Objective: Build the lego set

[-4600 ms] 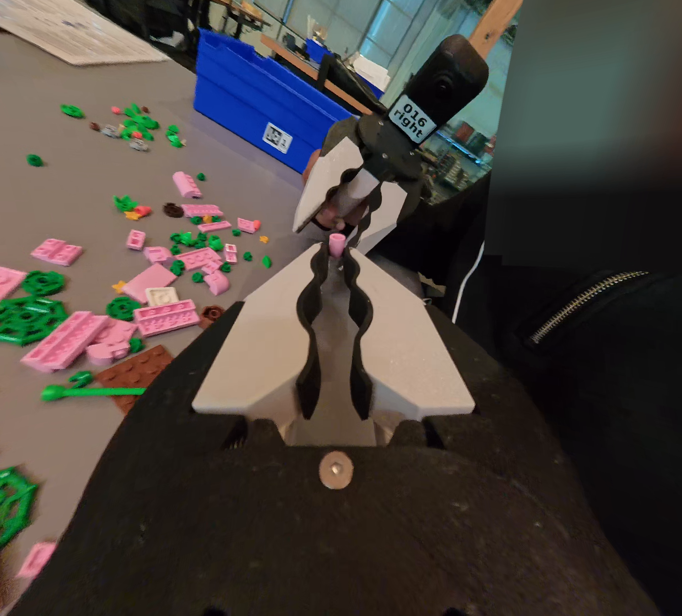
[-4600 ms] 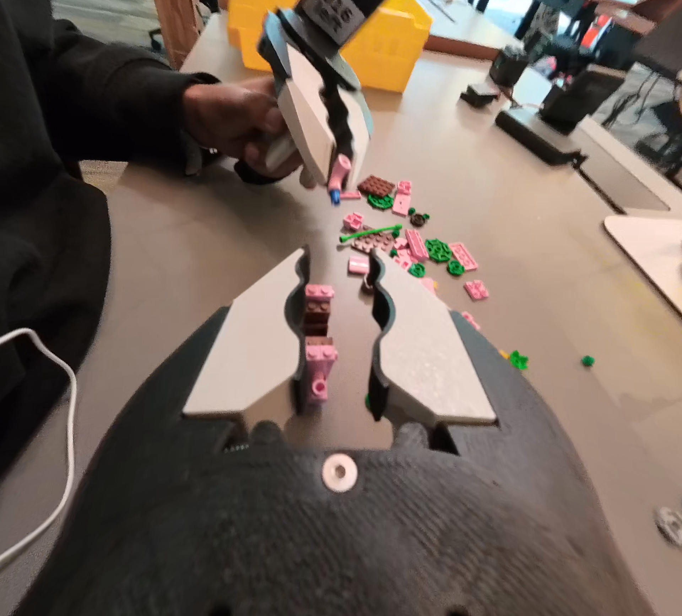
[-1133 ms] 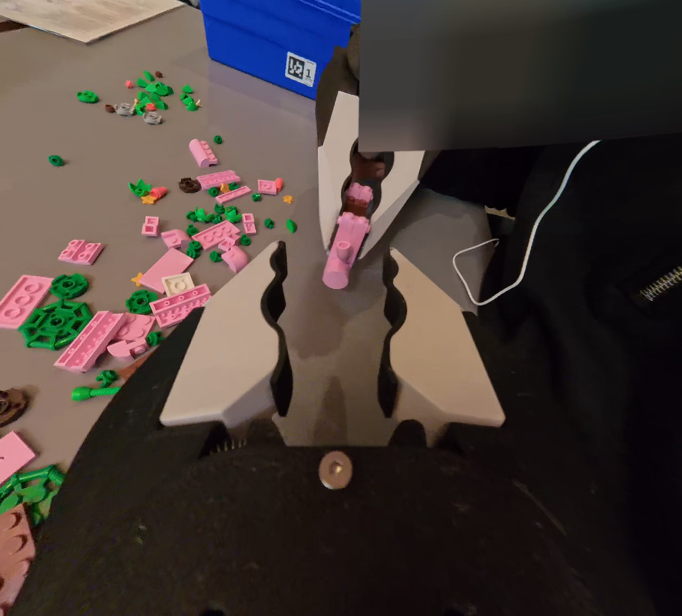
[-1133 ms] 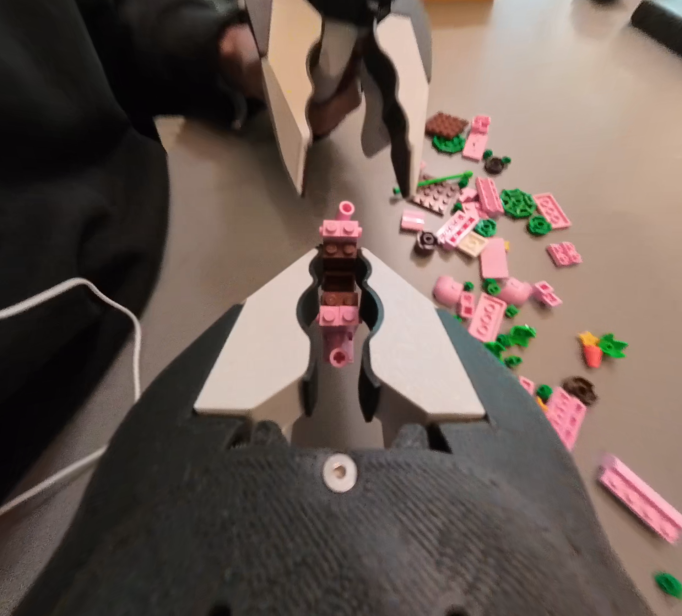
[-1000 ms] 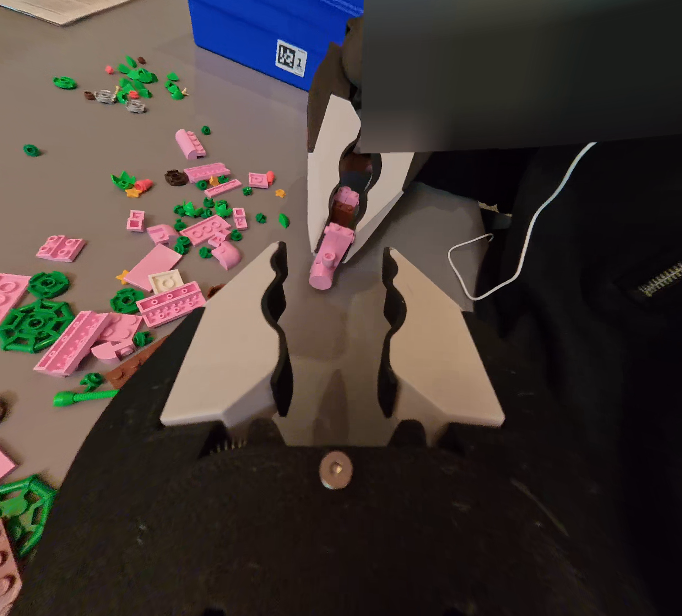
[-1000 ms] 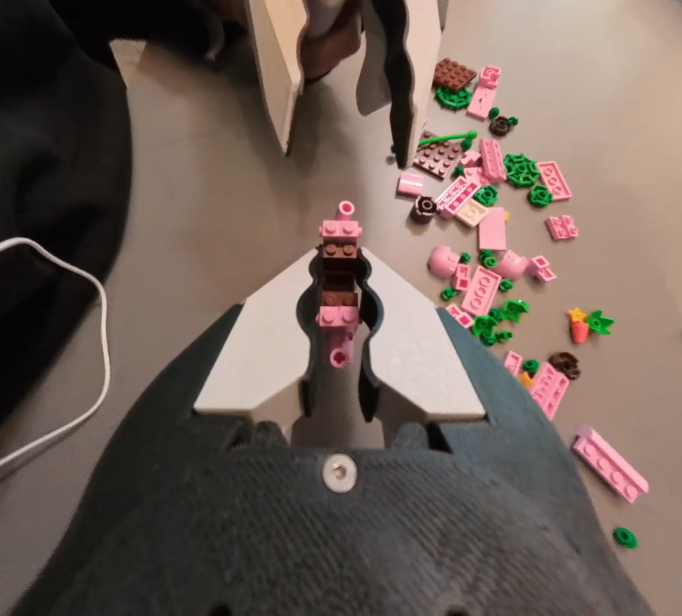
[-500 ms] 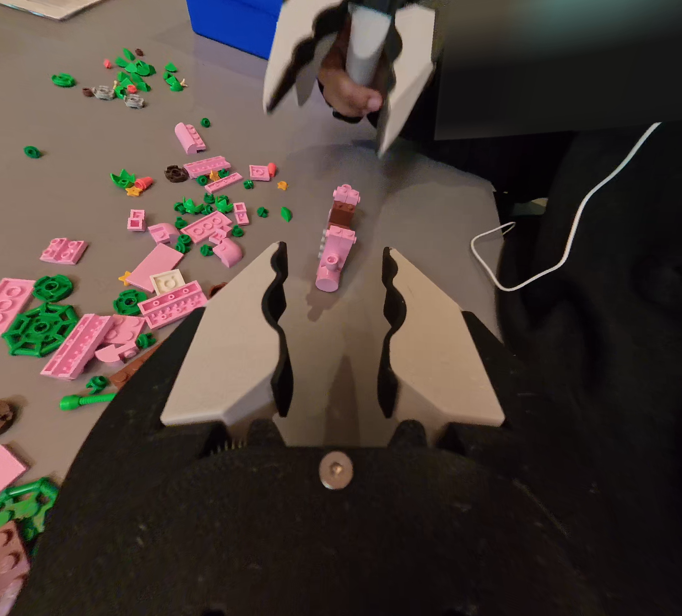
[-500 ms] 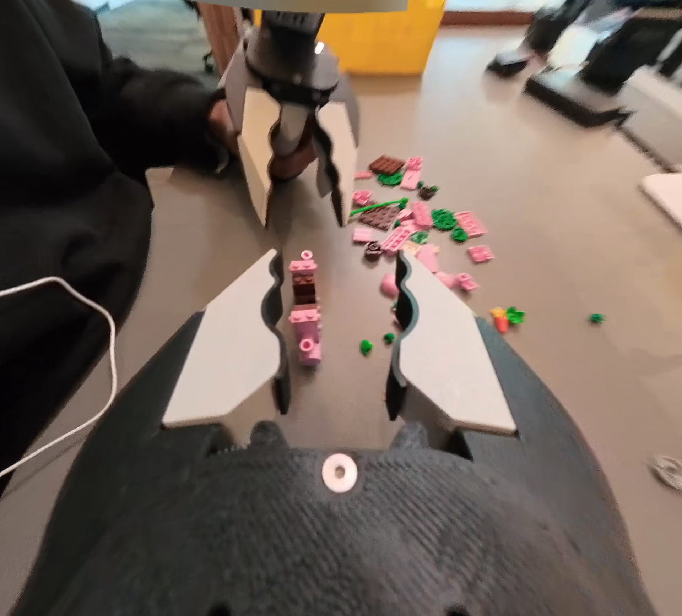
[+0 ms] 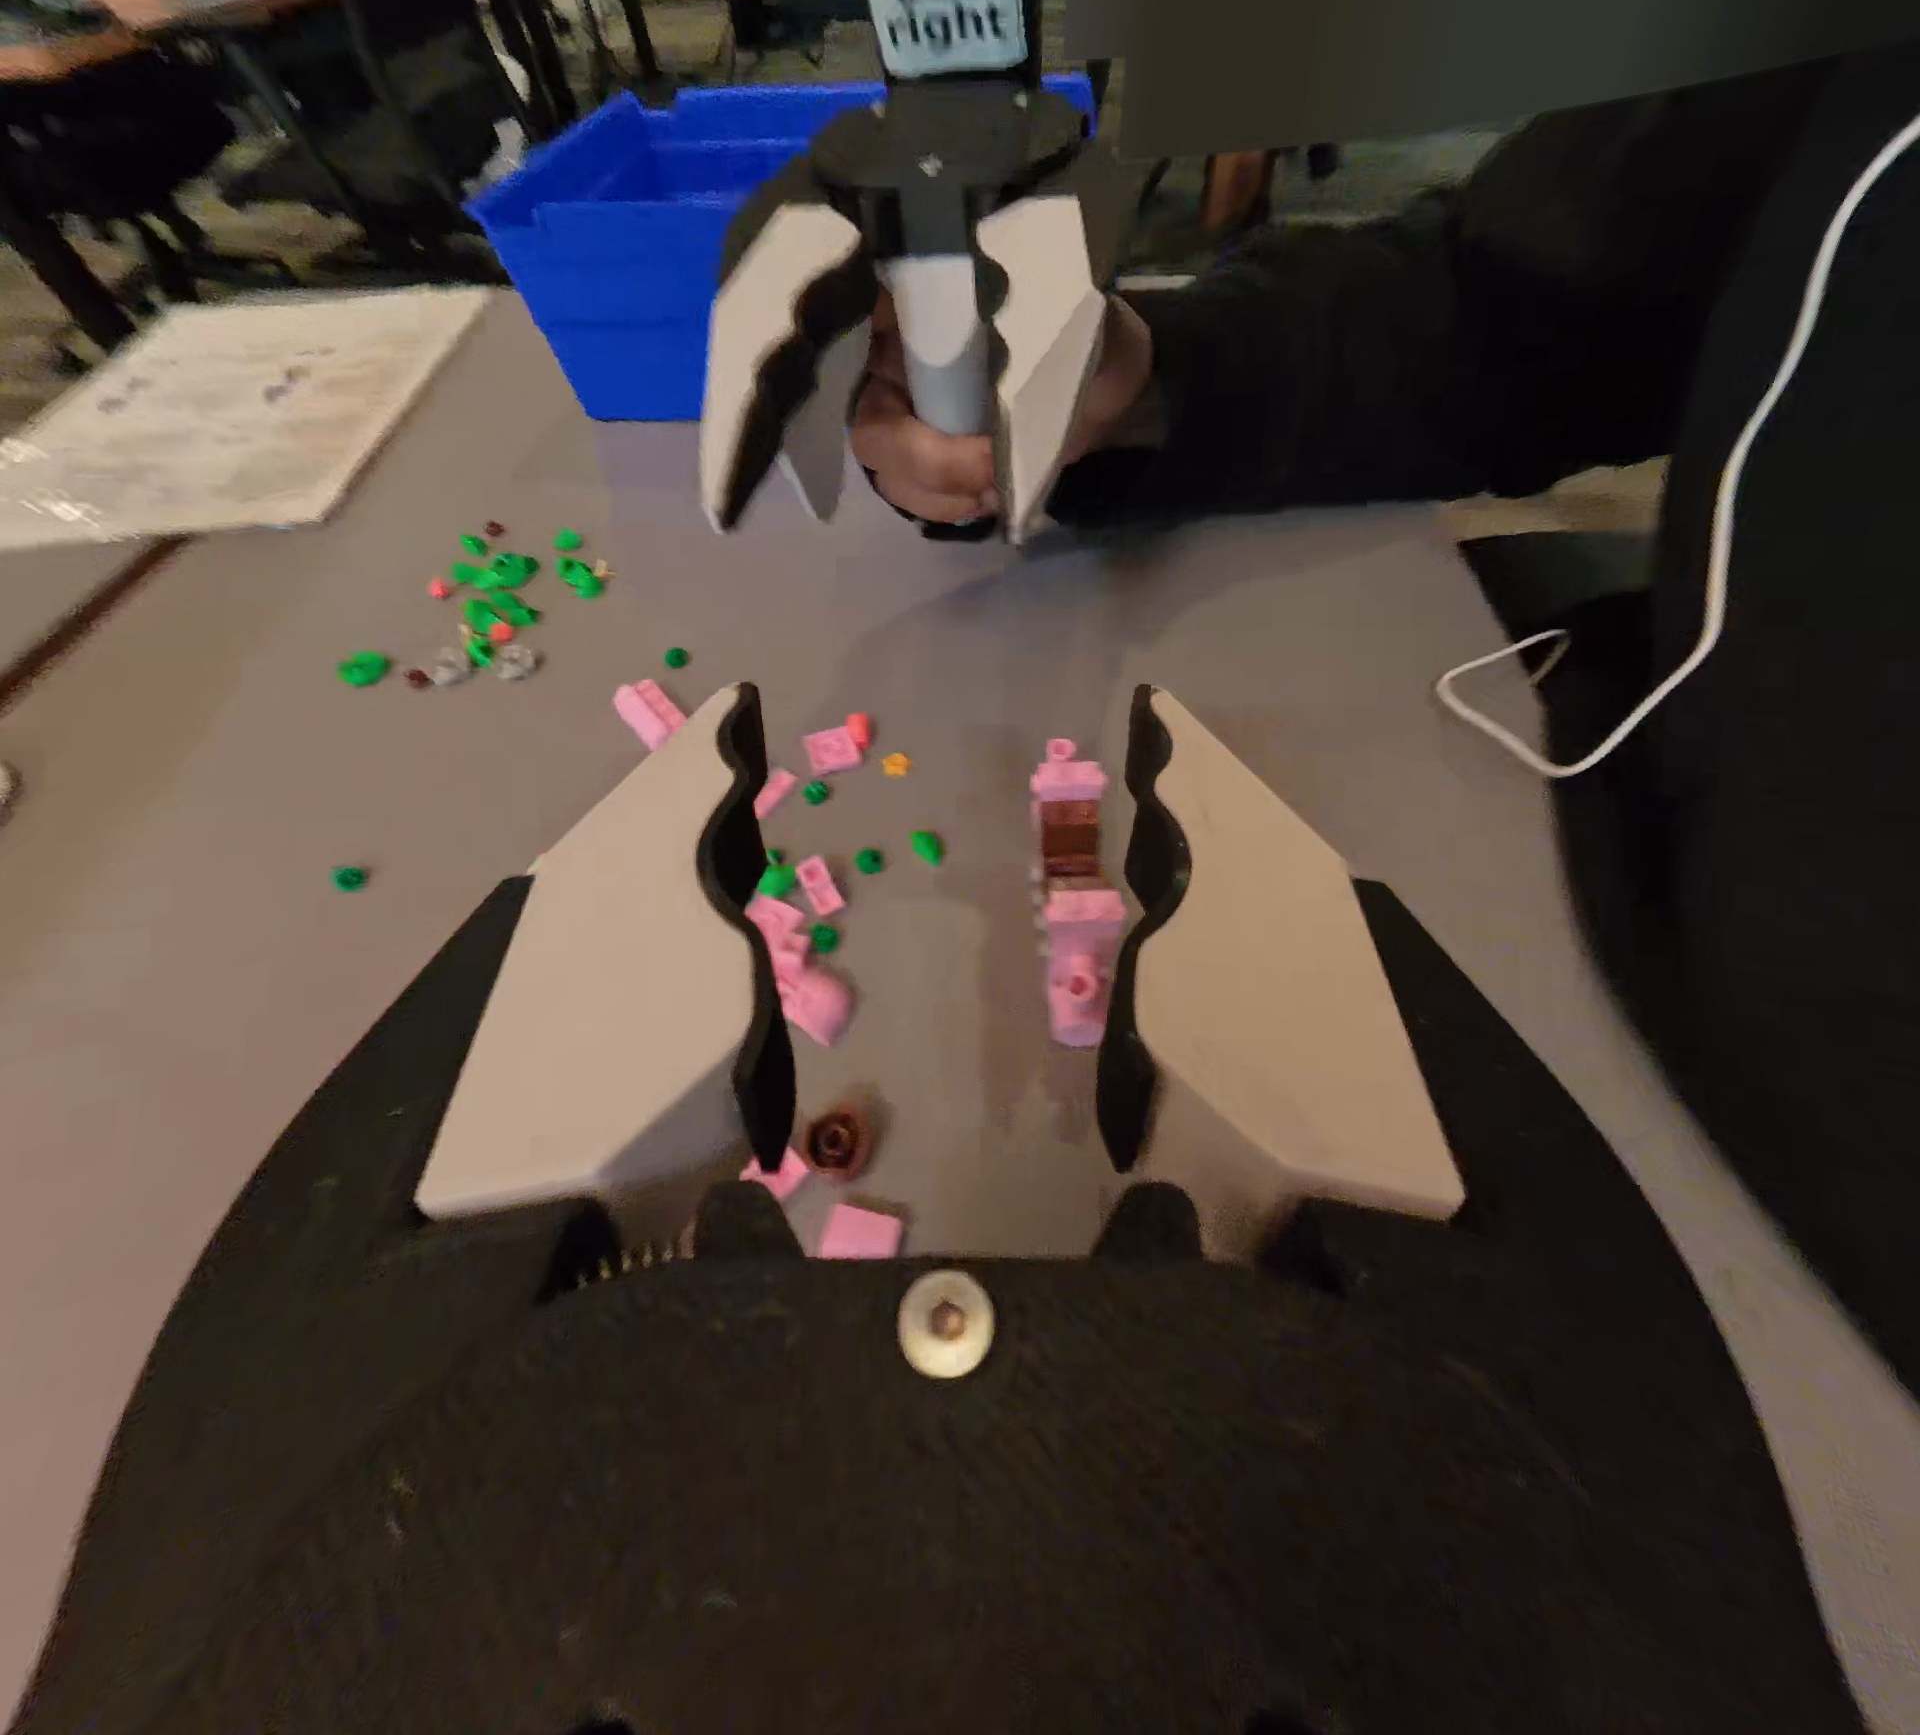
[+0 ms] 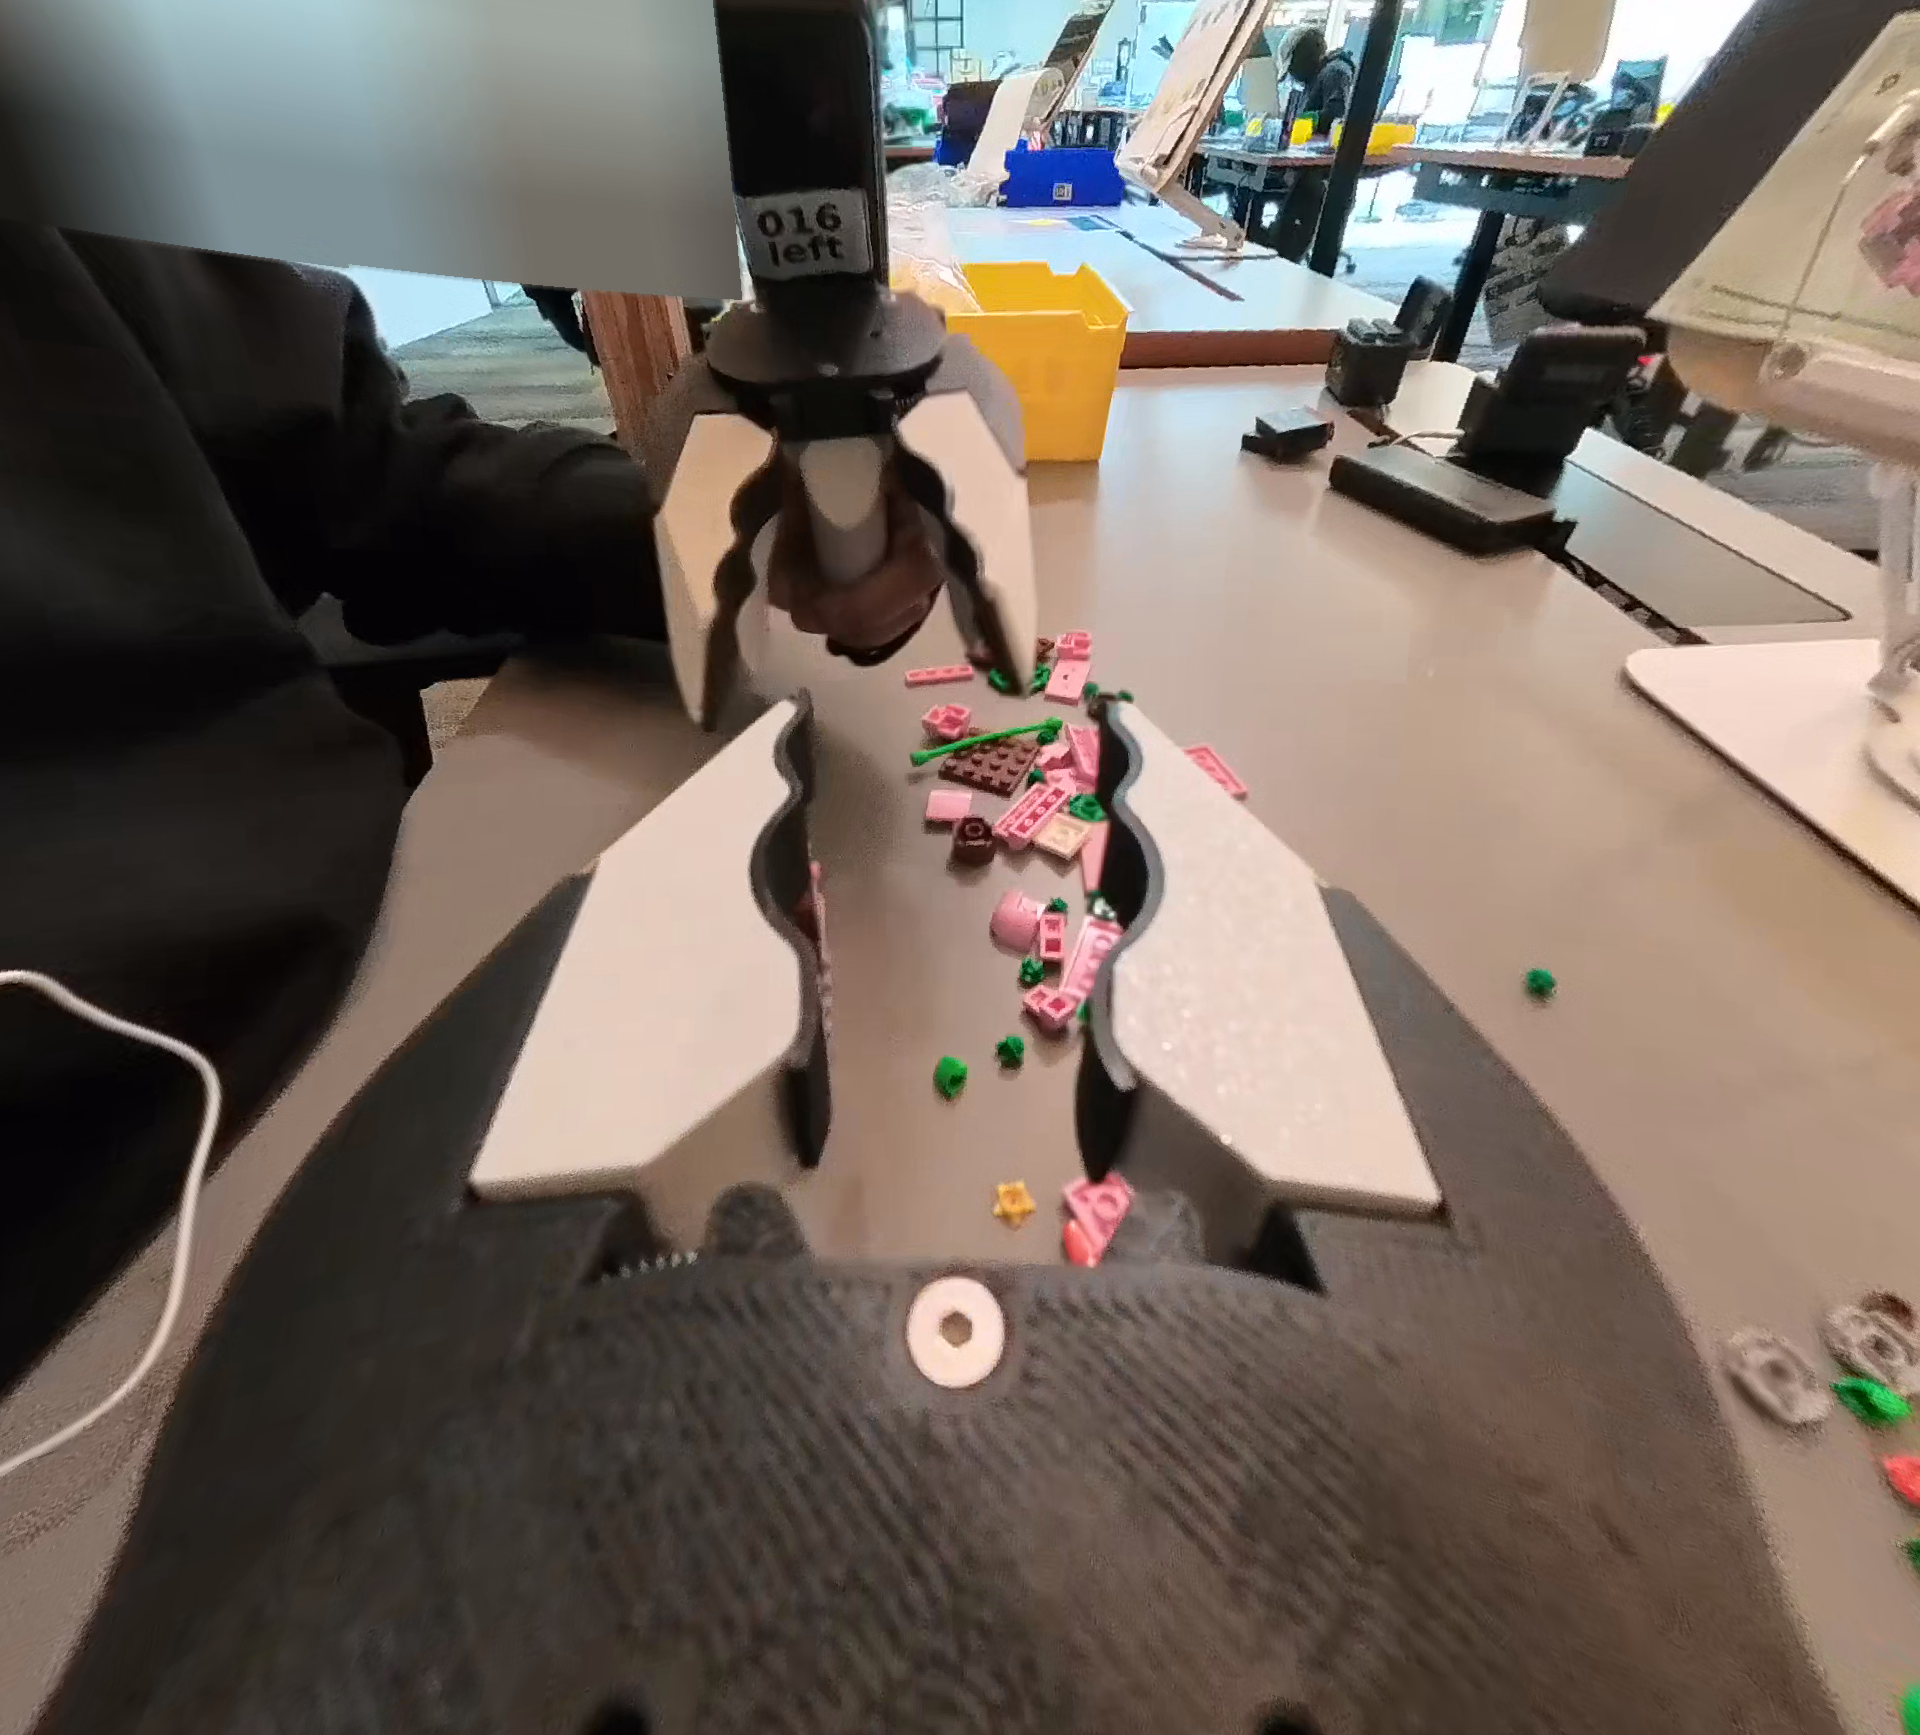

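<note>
A small pink and brown brick assembly [image 9: 1075, 896] lies on the grey table [image 9: 1039, 625], free of both grippers. My left gripper [image 9: 942, 698] is open and empty above the table, and the assembly shows between its fingers, close to the right one. My right gripper [image 10: 956, 706] is open and empty; only a pink sliver of the assembly [image 10: 818, 916] shows past its left finger. Each gripper also appears in the other's view, open and held in a hand: the right one [image 9: 871, 527] and the left one [image 10: 868, 698].
Loose pink, green and brown pieces [image 10: 1039, 833] lie scattered, with a brown plate [image 10: 992, 763] and a green stem [image 10: 982, 743]. A blue bin [image 9: 644, 272] and a printed sheet [image 9: 229, 418] stand on one side, a yellow bin [image 10: 1039, 355] and black devices [image 10: 1455, 490] on the other. A white cable [image 9: 1621, 698] hangs by the dark sleeve. The grippers' ends are close to 4 cm from one another.
My right gripper has opened and let go of the assembly, which now lies on the table. Both grippers have drawn back and tilted up. The left gripper stays open.
</note>
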`<state>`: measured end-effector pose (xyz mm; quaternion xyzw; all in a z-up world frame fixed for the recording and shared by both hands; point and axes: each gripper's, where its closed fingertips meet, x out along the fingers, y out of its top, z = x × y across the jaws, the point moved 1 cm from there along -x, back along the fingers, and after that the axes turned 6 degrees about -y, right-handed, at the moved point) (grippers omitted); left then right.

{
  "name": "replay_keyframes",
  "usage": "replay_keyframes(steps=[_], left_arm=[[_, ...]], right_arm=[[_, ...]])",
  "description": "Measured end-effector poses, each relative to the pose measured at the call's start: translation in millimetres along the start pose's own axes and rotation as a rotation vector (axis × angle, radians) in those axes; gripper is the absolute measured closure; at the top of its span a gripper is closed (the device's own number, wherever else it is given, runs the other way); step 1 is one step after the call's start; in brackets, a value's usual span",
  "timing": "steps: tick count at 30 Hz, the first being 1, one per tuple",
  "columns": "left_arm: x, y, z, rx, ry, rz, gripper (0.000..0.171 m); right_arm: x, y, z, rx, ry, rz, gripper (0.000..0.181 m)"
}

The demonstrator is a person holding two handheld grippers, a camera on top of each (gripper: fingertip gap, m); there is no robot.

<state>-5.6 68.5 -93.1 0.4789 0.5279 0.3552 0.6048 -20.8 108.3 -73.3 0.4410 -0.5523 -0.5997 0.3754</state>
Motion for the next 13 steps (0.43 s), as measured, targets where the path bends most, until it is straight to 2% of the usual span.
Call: replay_keyframes(steps=[3, 8, 13], left_arm=[[0, 9, 1, 0.017, 0.022, 0.126, 0.103], [-22, -4, -19, -0.021, 0.154, 0.159, 0.108], [-27, 5, -19, -0.233, 0.016, 0.317, 0.106]], right_arm=[[-8, -12, -1, -0.003, -0.044, -0.013, 0.130], [-11, 3, 0, -0.010, -0.076, 0.081, 0.139], [1, -27, 8, 0.009, -0.083, -0.004, 0.138]])
